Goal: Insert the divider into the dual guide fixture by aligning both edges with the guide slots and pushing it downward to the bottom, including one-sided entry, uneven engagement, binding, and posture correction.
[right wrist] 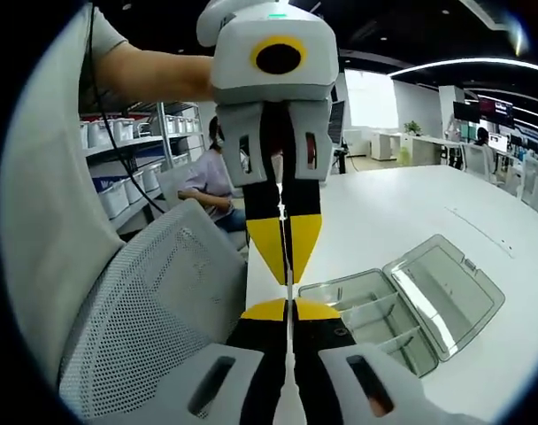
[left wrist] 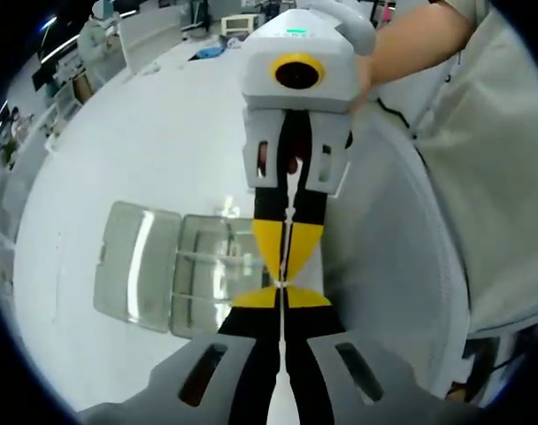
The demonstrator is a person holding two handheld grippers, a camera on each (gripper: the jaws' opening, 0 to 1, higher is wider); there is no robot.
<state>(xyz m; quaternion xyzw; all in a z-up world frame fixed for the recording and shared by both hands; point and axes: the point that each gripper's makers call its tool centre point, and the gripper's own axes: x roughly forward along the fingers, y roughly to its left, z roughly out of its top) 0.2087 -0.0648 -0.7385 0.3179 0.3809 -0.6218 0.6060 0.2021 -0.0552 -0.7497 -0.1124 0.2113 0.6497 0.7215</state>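
A thin clear divider (left wrist: 283,285) (right wrist: 289,292) shows edge-on as a pale line, held above the table between two grippers that meet tip to tip. My left gripper (left wrist: 282,299) (right wrist: 288,266) is shut on one end of it, my right gripper (left wrist: 286,266) (right wrist: 289,310) shut on the other. Below and behind them the clear plastic guide fixture (left wrist: 207,279) (right wrist: 362,305) lies on the white table (left wrist: 145,150) (right wrist: 402,212), its hinged lid (left wrist: 136,266) (right wrist: 446,292) folded open. Inside it, clear partitions stand between slots.
A grey mesh chair back (left wrist: 393,266) (right wrist: 145,301) stands close beside the grippers, with the person's pale shirt (left wrist: 499,177) (right wrist: 39,221) behind it. Farther off are shelves of bins (right wrist: 119,150), a seated person (right wrist: 211,177) and other desks (right wrist: 428,142).
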